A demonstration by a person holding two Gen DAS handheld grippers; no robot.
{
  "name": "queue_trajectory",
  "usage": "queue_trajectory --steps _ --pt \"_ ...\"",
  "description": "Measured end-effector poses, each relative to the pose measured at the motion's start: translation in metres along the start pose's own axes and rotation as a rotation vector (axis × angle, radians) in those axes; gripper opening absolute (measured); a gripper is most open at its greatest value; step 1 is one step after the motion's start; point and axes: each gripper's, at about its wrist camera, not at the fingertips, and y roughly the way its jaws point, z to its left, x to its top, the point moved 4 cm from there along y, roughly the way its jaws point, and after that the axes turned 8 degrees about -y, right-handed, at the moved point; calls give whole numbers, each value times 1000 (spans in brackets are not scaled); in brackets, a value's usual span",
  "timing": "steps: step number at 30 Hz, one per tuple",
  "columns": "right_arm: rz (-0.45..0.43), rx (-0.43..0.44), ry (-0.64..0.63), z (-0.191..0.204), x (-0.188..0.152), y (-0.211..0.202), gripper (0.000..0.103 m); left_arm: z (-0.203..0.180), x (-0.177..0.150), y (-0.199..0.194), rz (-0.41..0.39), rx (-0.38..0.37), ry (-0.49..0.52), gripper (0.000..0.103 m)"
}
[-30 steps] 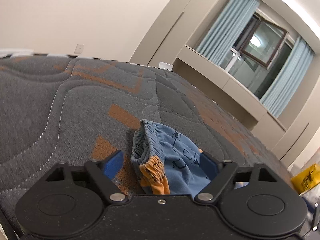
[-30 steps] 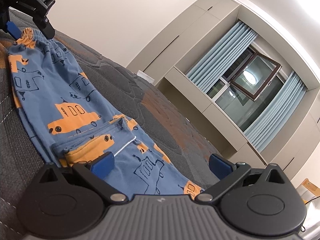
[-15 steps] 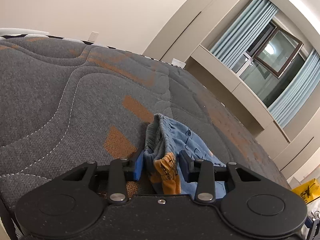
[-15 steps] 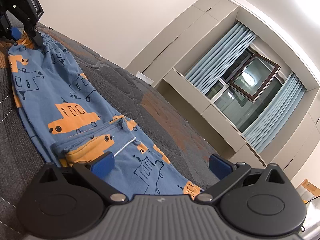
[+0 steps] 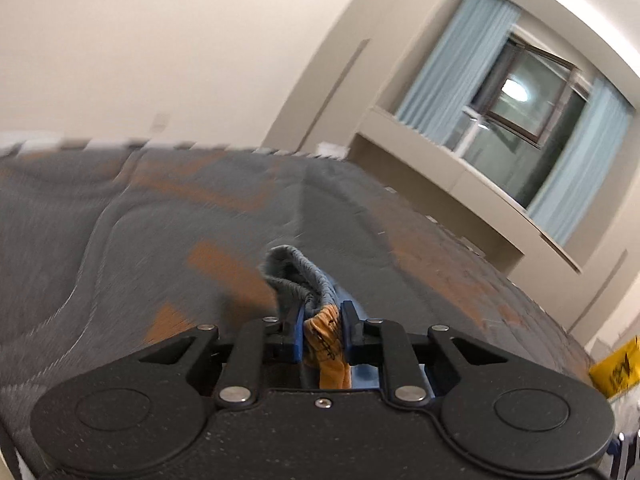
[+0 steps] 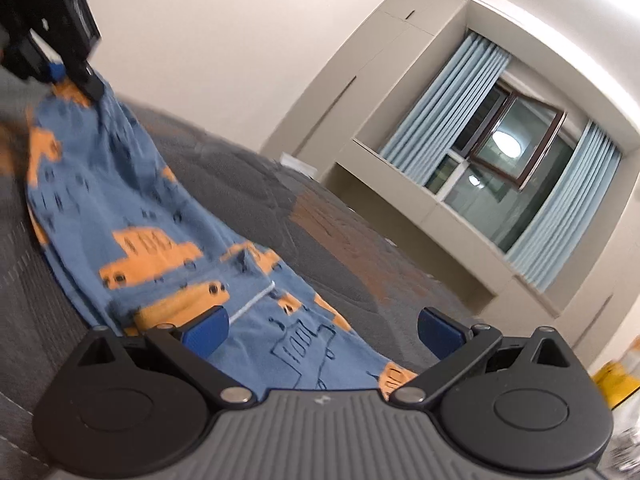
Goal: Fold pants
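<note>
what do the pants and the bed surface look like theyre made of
pants: soft matte knit, likely cotton jersey; the blue cloth with orange vehicle print drapes and creases, and the waistband is gathered like elastic.
Mattress cover: thick quilted textile, dull grey with orange patches; stitched curved seams dent its padded surface. The fibre cannot be told.

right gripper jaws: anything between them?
Right wrist view: the right gripper jaws stand open, apart; the blue pants lie between them, unpinched, on the grey mattress.
</note>
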Motion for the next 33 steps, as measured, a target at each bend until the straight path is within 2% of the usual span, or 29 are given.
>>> queue_trajectory --steps 4,6,11,17,22,27,30,32,33 --pt "-75 73 121 -31 -5 -10 103 -52 -1 -12 -25 -64 115 19" --pt "-79 68 141 -46 -12 -12 103 -78 -7 -17 -26 -101 160 19" --pt "-28 3 171 -89 -48 -13 103 -138 -36 -23 -8 -184 272 19" --pt "30 -53 427 -149 -99 -25 103 -207 -91 -18 53 -280 435 19" --pt "63 -85 639 -185 -135 -34 103 -238 -150 5 161 -301 569 20" --pt "46 -78 684 -197 -146 -41 103 -240 -201 25 243 -276 707 24" --pt "53 -69 682 -196 -146 -40 103 -232 -206 30 273 -295 697 37" --pt "58 -62 685 -195 -146 -37 103 -232 -206 25 262 -298 693 64" --pt "61 -60 688 -195 -146 -37 103 -230 -204 22 246 -297 699 71"
